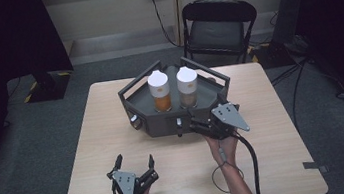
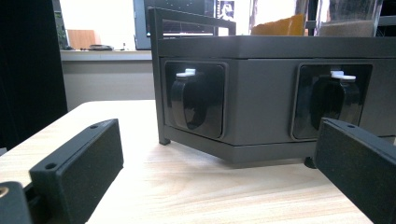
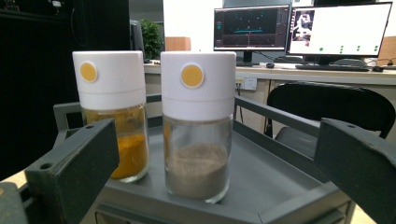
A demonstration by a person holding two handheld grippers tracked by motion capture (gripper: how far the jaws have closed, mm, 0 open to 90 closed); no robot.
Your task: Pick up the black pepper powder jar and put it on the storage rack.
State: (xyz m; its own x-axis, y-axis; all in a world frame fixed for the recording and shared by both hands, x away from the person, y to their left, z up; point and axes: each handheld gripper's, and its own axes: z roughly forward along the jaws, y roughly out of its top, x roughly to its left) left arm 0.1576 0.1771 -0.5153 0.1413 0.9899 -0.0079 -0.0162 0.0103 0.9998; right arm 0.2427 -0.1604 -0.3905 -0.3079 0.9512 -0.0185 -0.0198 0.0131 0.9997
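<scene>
Right hand-held gripper (image 1: 203, 124) faces 2 jars (image 3: 198, 126) unobstructed.

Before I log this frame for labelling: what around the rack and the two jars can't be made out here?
- Orange jar: lower left covered by a jaw of the right hand-held gripper, right gripper view.
- Both jars' tops: cut off by the upper edge, left gripper view.
- Rack right side: cut off by the edge and a jaw, left gripper view.
- Rack's front knobs: too small, high view.
</scene>
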